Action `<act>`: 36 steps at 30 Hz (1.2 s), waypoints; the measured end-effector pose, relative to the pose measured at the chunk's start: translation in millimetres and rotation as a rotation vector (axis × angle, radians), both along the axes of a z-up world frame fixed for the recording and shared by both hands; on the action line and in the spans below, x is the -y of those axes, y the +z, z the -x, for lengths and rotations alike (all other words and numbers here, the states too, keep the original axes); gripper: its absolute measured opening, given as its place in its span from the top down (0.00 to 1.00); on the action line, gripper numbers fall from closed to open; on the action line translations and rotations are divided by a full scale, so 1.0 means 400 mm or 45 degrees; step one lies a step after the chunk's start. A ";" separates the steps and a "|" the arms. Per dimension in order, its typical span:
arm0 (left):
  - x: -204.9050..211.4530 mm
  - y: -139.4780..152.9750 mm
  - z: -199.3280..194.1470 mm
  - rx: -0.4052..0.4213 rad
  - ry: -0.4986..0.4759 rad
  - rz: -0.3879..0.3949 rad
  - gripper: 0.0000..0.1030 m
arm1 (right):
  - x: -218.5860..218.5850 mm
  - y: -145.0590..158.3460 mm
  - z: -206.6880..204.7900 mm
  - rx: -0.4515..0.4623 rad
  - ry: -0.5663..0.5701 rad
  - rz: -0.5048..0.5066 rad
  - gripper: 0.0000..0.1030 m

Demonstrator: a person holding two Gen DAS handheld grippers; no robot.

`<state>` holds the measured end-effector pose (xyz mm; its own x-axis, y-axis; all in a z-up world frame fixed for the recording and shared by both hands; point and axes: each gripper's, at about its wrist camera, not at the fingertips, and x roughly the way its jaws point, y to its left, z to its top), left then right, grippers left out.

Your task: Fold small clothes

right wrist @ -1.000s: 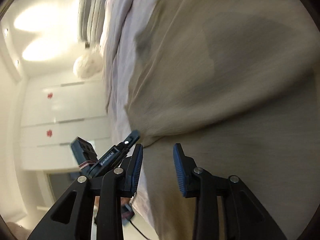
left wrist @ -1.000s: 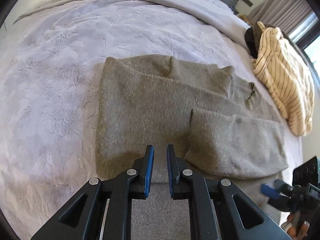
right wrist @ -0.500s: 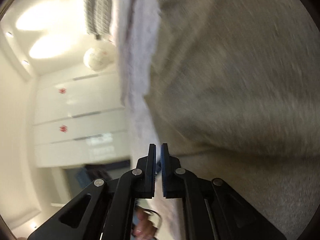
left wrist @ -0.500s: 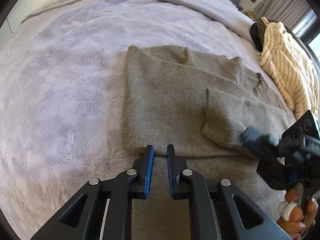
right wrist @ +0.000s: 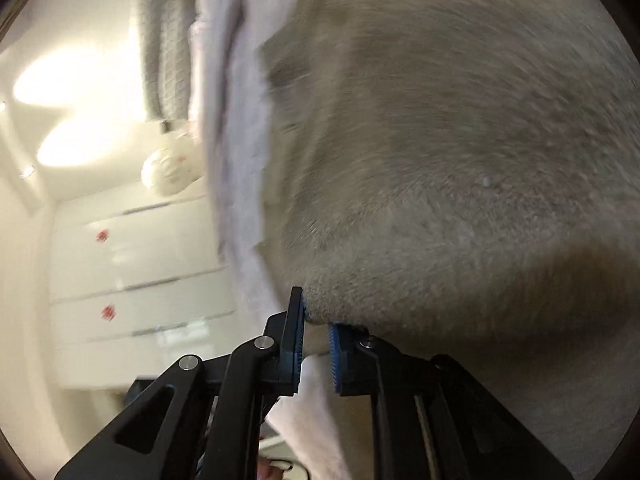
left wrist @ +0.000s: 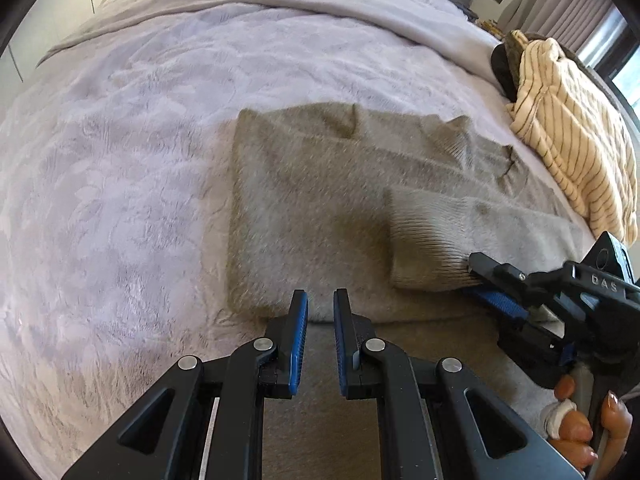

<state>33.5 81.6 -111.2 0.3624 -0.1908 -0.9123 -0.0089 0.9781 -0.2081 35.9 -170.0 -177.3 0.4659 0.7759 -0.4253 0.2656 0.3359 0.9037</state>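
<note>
Your sweater [left wrist: 312, 216] in the middle of the left view is fuzzy grey-brown knit, matt, with a ribbed cuff [left wrist: 428, 248] at centre right. Under it, the bedspread [left wrist: 120, 184] filling the left half is plush lilac pile with an embossed leaf pattern. At the right edge a striped cream garment [left wrist: 576, 140] looks like soft cloth. Your left gripper [left wrist: 320, 304] at the bottom is matt black plastic with ridged blue pads and shiny metal pins.

Left of the sweater [left wrist: 312, 216] the blanket [left wrist: 120, 184] lies bare and flat, wide open for a gripper to pass. Beyond the sweater, more bare blanket runs up to a folded sheet [left wrist: 280, 4]. Right of the sweater a striped garment [left wrist: 572, 132] is heaped near its edge, narrowing the way there. At the sweater's near right corner the right gripper [left wrist: 480, 280] blocks approach.
</note>
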 end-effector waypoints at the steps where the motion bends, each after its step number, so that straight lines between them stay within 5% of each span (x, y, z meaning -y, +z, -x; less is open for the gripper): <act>1: 0.001 0.006 -0.001 0.011 -0.003 0.000 0.87 | -0.012 0.003 -0.005 0.015 0.033 -0.024 0.89; 7: 0.005 -0.005 -0.016 -0.021 0.004 -0.035 0.87 | -0.058 -0.058 -0.002 -0.173 0.233 0.086 0.83; 11: 0.021 0.007 -0.022 0.004 -0.024 -0.048 0.87 | -0.012 0.030 0.032 -0.040 0.316 0.219 0.48; 12: 0.028 0.008 -0.027 0.005 -0.038 -0.051 0.87 | 0.017 0.066 0.040 0.009 0.314 0.321 0.47; 16: 0.058 0.009 -0.055 0.004 -0.068 -0.029 0.87 | 0.231 0.188 0.055 0.096 0.123 0.760 0.47; 20: 0.100 0.001 -0.088 0.004 -0.098 -0.012 0.87 | 0.443 0.243 0.048 0.011 -0.136 1.105 0.47; 22: 0.124 -0.002 -0.104 0.013 -0.116 -0.013 0.87 | 0.519 0.238 0.033 -0.042 -0.204 1.161 0.47; 24: 0.150 -0.012 -0.119 0.011 -0.135 -0.006 0.87 | 0.576 0.215 0.008 -0.107 -0.208 1.087 0.50; 25: 0.159 -0.019 -0.124 0.006 -0.138 -0.009 0.87 | 0.609 0.193 0.007 -0.126 -0.194 1.029 0.66; 27: 0.176 -0.042 -0.129 -0.017 -0.147 -0.035 0.87 | 0.605 0.162 -0.004 -0.125 -0.086 1.012 0.78; 31: 0.183 -0.068 -0.113 -0.011 -0.175 -0.077 0.87 | 0.556 0.167 0.002 -0.037 0.044 1.327 0.80; 36: 0.170 -0.065 -0.084 -0.040 -0.201 -0.106 0.87 | 0.588 0.184 0.060 -0.098 -0.033 1.308 0.75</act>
